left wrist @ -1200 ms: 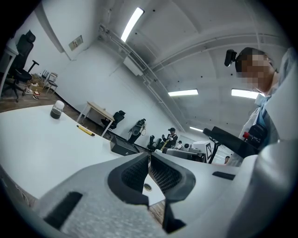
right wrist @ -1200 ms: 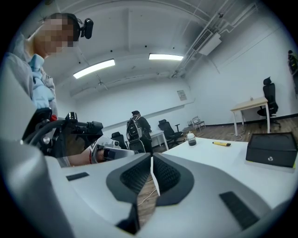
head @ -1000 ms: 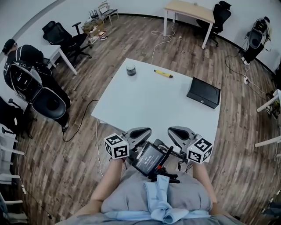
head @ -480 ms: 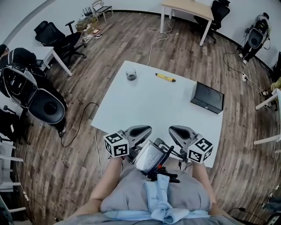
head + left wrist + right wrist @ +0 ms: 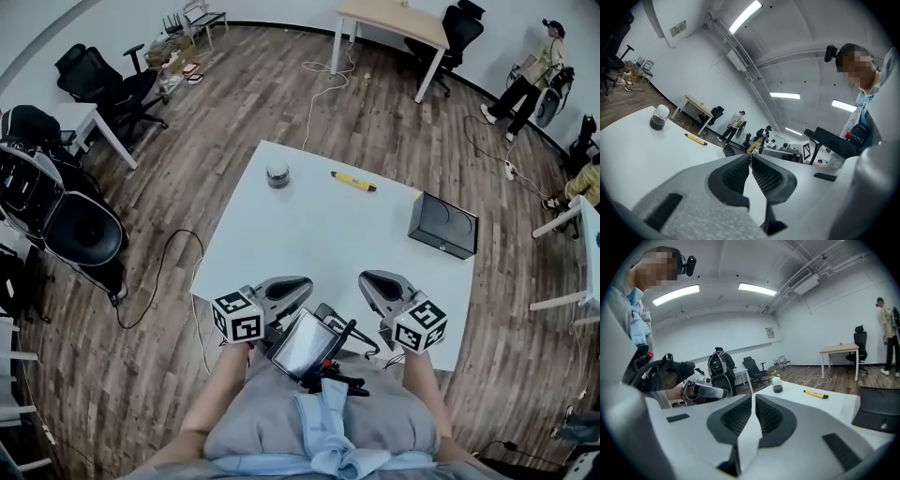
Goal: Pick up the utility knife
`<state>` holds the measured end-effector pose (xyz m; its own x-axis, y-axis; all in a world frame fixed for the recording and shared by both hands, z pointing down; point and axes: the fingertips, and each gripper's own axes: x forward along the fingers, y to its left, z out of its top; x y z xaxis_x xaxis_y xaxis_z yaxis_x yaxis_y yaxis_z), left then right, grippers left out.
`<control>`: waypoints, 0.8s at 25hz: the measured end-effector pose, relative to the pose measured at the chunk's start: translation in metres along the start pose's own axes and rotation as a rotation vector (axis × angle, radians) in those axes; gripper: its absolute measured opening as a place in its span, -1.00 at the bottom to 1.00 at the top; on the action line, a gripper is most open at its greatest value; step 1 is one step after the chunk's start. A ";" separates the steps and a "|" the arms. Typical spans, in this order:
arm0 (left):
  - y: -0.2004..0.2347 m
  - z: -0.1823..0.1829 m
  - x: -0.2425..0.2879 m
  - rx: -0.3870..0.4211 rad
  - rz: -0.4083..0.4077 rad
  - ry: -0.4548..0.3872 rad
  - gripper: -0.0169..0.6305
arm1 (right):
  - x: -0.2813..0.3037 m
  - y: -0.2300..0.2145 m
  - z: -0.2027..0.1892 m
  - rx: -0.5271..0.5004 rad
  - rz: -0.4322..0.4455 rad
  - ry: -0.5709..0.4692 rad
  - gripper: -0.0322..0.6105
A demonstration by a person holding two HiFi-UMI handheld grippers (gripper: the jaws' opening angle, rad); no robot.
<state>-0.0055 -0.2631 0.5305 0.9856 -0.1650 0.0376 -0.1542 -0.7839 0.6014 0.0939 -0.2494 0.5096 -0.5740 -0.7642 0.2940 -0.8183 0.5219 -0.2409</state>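
Presently: left gripper [image 5: 298, 284] and right gripper [image 5: 369, 281], held low by the person's waist at the near edge of the white table [image 5: 309, 234], tips angled inward. Both pairs of jaws pressed together, nothing between. Utility knife [image 5: 353, 181], yellow, lies at the far side, between jar [image 5: 277, 175] and black box [image 5: 442, 225], well apart from both grippers.

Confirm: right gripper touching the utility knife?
Apart. Head view: right gripper is by the table's near edge; utility knife lies near the far edge, bare surface between.
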 end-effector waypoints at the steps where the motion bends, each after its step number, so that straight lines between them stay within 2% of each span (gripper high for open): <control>1: 0.004 0.002 -0.001 -0.007 0.000 -0.001 -0.89 | 0.003 -0.005 0.002 -0.014 -0.013 0.010 -0.80; 4: 0.016 0.006 -0.002 -0.029 0.001 -0.007 -0.89 | 0.011 -0.018 0.009 -0.045 -0.039 0.038 -0.80; 10: 0.028 0.002 0.000 -0.068 0.017 -0.007 -0.89 | 0.023 -0.025 0.016 -0.068 -0.031 0.065 -0.80; 20: 0.027 0.002 0.016 -0.076 0.027 0.000 -0.89 | 0.035 -0.050 0.016 -0.125 -0.016 0.114 -0.80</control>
<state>0.0059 -0.2884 0.5461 0.9812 -0.1855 0.0540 -0.1746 -0.7315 0.6592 0.1155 -0.3082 0.5173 -0.5548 -0.7286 0.4017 -0.8207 0.5584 -0.1208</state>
